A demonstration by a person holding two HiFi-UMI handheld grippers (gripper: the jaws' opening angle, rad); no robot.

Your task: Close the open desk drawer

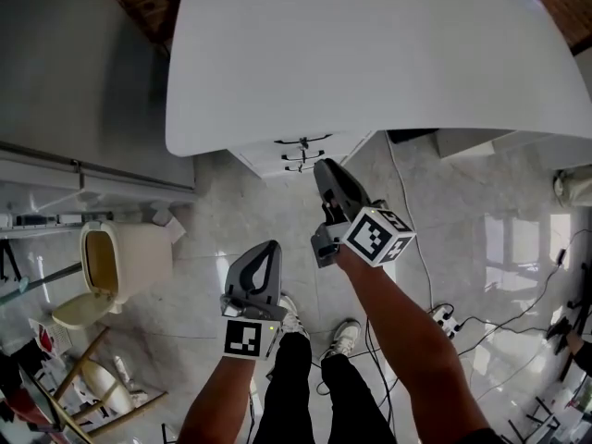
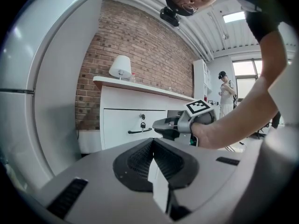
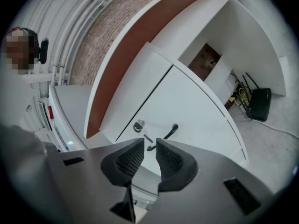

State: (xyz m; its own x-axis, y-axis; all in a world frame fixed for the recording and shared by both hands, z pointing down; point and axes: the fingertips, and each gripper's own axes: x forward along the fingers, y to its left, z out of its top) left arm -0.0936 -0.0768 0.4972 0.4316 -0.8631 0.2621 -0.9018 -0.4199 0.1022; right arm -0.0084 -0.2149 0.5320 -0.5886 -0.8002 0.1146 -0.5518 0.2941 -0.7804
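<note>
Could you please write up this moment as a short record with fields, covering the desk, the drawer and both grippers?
desk: white top, drawer unit beneath
drawer front: white, with a dark handle and a round lock
right gripper: jaws apart, nothing between them, aimed at the handle, short of it
left gripper: jaws together, empty, held back from the drawer front
floor: pale tiles, cables at the right

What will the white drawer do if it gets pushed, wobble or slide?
The drawer front looks flat and stiff, so it probably won't bend. Set in the desk, it likely slides straight in rather than tipping. Its weight I cannot tell.
</note>
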